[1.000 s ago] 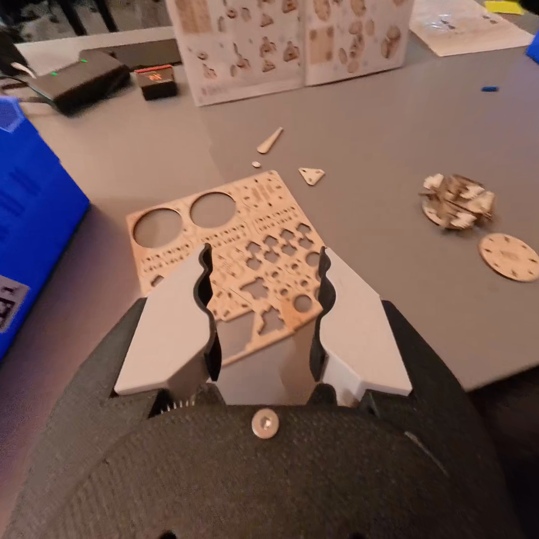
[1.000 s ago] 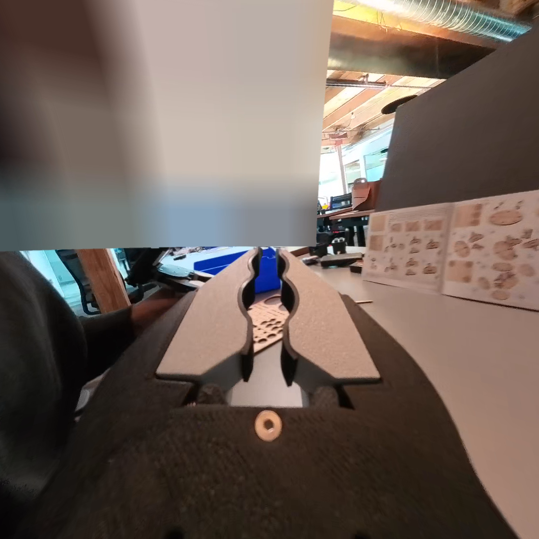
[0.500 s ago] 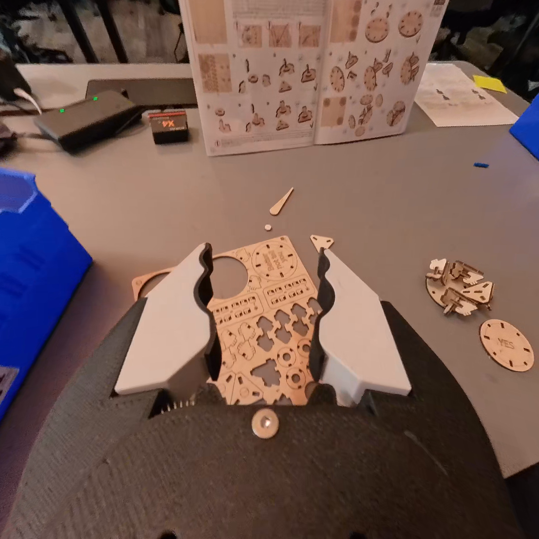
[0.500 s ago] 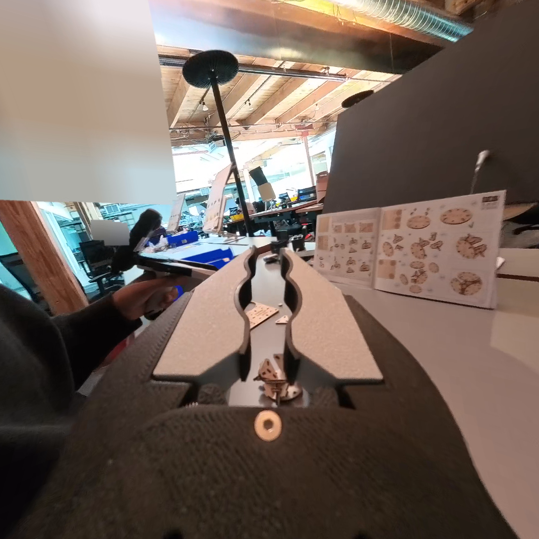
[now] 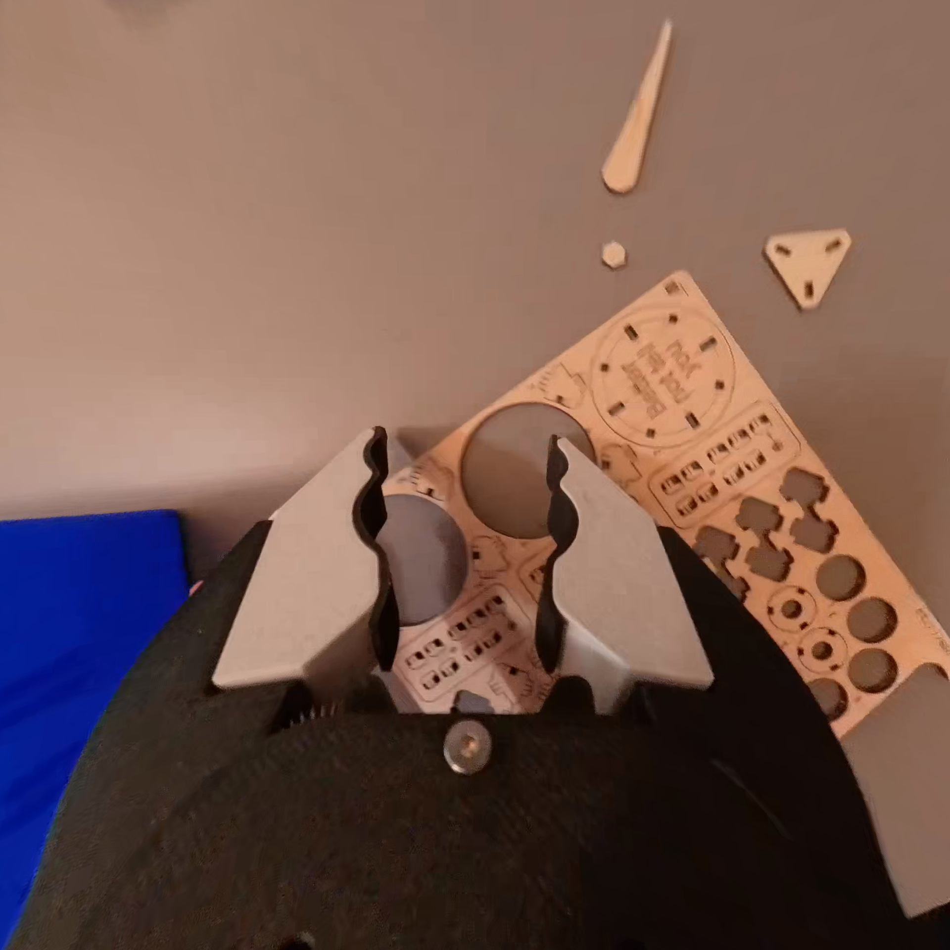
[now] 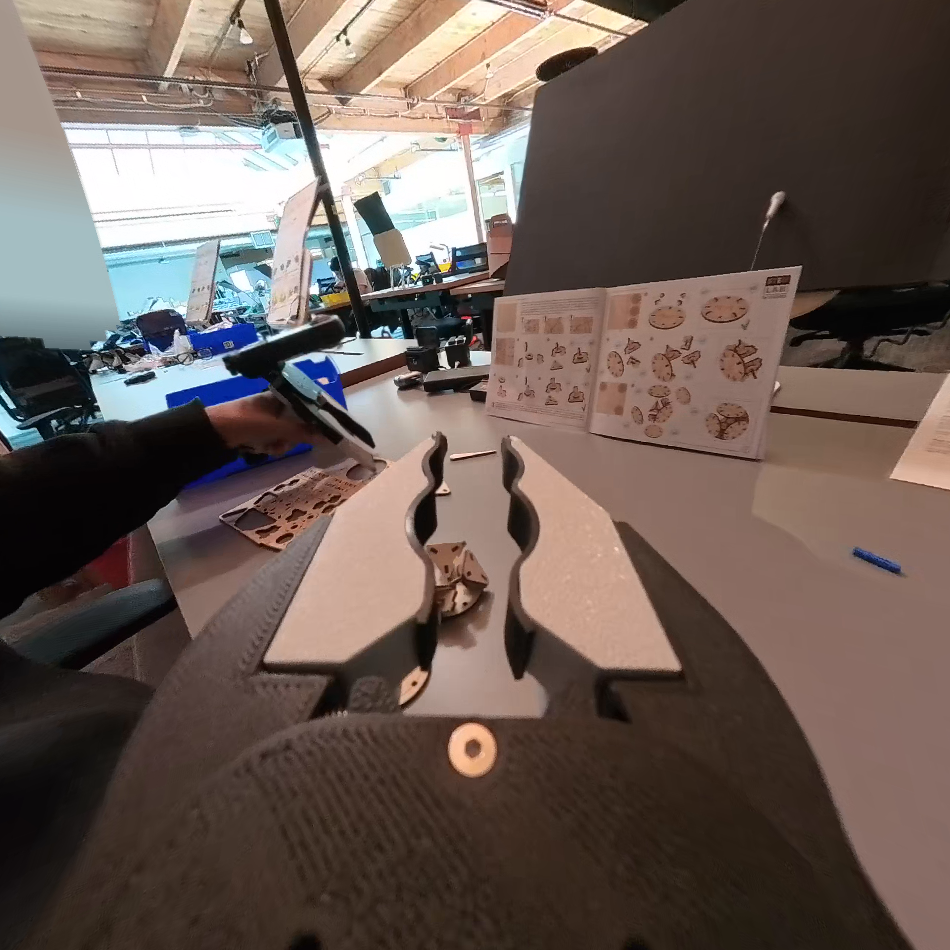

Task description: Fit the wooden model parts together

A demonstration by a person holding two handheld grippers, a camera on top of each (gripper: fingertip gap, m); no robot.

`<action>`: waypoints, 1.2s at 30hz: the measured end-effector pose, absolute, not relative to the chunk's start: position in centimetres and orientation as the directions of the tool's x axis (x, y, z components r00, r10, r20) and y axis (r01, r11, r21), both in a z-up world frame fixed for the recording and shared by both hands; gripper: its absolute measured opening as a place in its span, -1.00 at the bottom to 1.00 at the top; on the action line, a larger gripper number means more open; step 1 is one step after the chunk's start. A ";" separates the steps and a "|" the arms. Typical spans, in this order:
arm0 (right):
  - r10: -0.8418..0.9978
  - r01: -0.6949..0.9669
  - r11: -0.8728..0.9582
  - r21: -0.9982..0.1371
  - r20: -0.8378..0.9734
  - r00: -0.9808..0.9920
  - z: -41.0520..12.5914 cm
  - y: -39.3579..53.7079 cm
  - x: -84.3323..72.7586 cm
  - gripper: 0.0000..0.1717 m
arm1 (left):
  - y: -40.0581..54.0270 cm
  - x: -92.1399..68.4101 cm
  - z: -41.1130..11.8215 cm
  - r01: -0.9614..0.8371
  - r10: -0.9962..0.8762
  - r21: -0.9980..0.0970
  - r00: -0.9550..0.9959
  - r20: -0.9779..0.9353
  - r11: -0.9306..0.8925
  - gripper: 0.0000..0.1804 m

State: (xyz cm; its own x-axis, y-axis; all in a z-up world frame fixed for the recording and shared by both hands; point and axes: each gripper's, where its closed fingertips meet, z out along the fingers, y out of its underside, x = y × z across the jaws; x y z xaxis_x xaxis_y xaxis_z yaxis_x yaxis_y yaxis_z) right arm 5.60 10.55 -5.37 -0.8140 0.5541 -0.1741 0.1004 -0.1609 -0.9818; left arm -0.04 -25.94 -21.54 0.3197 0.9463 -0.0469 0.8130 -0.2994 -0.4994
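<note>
- Wooden puzzle sheet [image 5: 683, 514] lay flat on the grey surface [image 5: 257, 257], directly under the left hand-held gripper [image 5: 465, 442], whose jaws stood wide apart, holding nothing.
- Right hand-held gripper [image 6: 470, 444] stood partly open and bare above a small wooden assembly [image 6: 455, 576].

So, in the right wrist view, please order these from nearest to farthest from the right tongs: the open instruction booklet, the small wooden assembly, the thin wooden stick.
1. Small wooden assembly: on the table between the open right tongs.
2. Thin wooden stick: just beyond the fingertips.
3. Open instruction booklet: standing far back, to the right.

Timber-beamed ceiling [image 6: 421, 56]; bright windows [image 6: 195, 190]; grey desks [image 6: 719, 514]
</note>
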 end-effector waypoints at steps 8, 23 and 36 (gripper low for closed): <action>0.537 0.127 0.050 -0.991 -0.081 -0.840 -7.5 8.1 6.7 -0.71 | -20.2 1.7 -18.5 0.719 0.923 -0.642 0.382 0.047 -0.265 -0.41; 0.452 0.298 0.574 -0.763 -0.008 -0.892 -21.2 4.0 11.1 -0.47 | -0.7 5.5 -17.6 0.523 0.626 -0.776 0.748 0.219 -0.353 -0.40; 0.356 0.271 0.471 -0.840 -0.100 -0.929 -18.4 4.0 12.9 -0.41 | -2.6 6.1 -16.5 0.519 0.694 -0.813 0.687 0.214 -0.264 -0.40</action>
State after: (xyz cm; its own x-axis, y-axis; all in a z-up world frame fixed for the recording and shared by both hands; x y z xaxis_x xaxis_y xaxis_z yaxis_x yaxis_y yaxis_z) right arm 12.90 3.96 -18.40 -0.9292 0.3556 -0.1001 0.2707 0.4710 -0.8396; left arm 6.15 -2.61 -16.53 0.6870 0.6944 0.2139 0.5194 -0.2635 -0.8129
